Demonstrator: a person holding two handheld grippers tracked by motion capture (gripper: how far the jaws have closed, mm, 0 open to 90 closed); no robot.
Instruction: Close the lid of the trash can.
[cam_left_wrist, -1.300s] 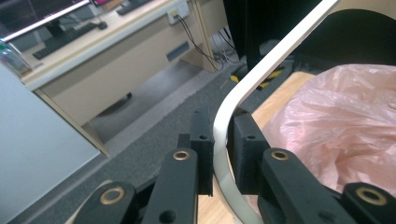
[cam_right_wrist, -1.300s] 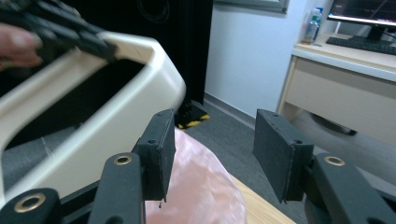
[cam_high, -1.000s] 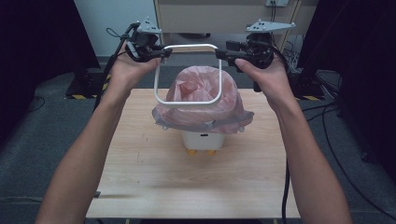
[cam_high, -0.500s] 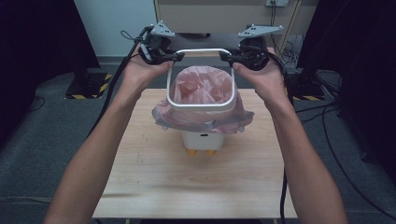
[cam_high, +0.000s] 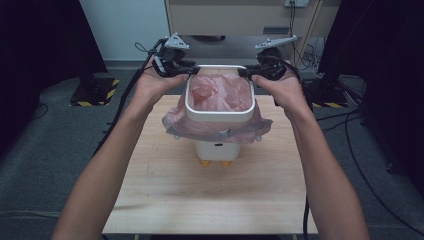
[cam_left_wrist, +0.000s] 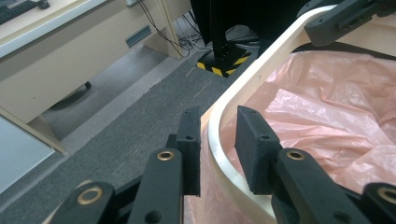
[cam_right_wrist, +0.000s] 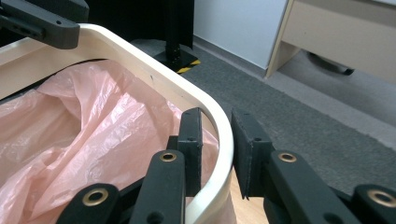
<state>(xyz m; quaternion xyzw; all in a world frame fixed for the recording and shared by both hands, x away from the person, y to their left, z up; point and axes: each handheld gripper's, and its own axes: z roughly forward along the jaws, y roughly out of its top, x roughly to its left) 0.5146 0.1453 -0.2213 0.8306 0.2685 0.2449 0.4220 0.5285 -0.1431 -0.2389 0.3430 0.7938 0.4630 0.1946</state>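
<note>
**Seating the ring over the bag**

We are gripping the white ring (cam_high: 220, 111) with both grippers: the left gripper (cam_left_wrist: 218, 142) and the right gripper (cam_right_wrist: 215, 140) each have their jaws closed across its rim, at its far corners. We are holding it around the pink bag (cam_high: 222, 95) at the top of the bin (cam_high: 216, 151) on the counter (cam_high: 210, 195). Next, we judge, comes a level push down.

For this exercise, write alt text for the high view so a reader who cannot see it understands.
Two hand-held grippers, left gripper and right gripper, hold a white ring frame over a small white bin lined with a pink bag, on a wooden table.
</note>
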